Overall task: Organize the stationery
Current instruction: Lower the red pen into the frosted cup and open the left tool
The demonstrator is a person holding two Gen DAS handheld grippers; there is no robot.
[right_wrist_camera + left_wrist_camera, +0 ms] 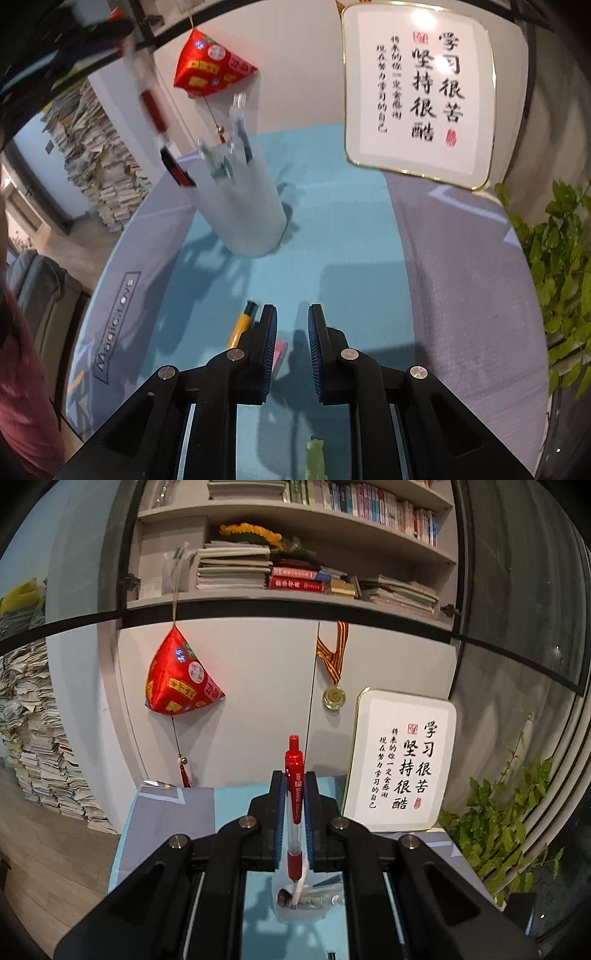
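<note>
Left tool is clamped on a red pen, held upright between the blue pads, clicker end up, tip pointing down over the white pen cup seen below through the jaws. Other pens are seen lying inside that cup. In the right wrist view the same red pen is seen blurred, hanging above the cup, apart from its rim; the cup is stood on the teal mat covering the table, with several pens already stuck in it. Right tool is nearly closed, a narrow gap left between the pads, nothing gripped, held low over the mat. A yellow pen is lying on the mat just left of its left finger, a pink item partly hidden behind that finger. A green item is seen on the mat under the tool.
</note>
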